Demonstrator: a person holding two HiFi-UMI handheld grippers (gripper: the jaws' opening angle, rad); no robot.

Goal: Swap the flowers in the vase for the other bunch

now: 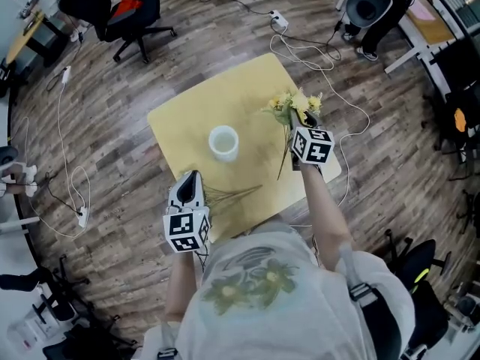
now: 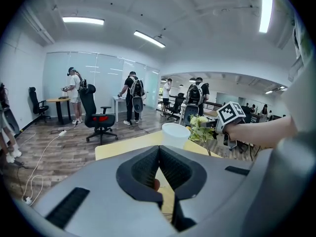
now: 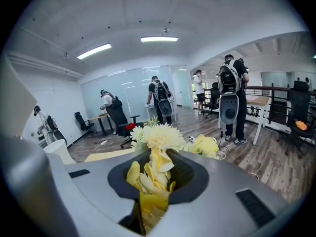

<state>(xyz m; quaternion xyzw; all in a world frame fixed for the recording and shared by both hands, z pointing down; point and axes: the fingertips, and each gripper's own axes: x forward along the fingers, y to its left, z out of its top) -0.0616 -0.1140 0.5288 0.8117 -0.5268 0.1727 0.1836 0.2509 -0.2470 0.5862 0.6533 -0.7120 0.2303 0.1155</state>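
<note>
A white vase (image 1: pixel 223 142) stands empty near the middle of the yellow table (image 1: pixel 187 118); it also shows in the left gripper view (image 2: pixel 175 134). My right gripper (image 1: pixel 298 120) is shut on a bunch of yellow and cream flowers (image 1: pixel 292 103), held above the table to the right of the vase, stems hanging toward me. Those blooms (image 3: pixel 158 137) fill the gap between its jaws. My left gripper (image 1: pixel 193 177) sits at the near edge, shut, with a small brown bit between its pads (image 2: pixel 148 169). Thin brown stems (image 1: pixel 234 193) fan rightward from its tip, low over the table.
Cables (image 1: pixel 322 58) and a power strip (image 1: pixel 279 21) lie on the wooden floor beyond the table. An office chair (image 1: pixel 127 17) stands at the far left. Several people with backpacks stand at desks (image 2: pixel 133 95) in the background.
</note>
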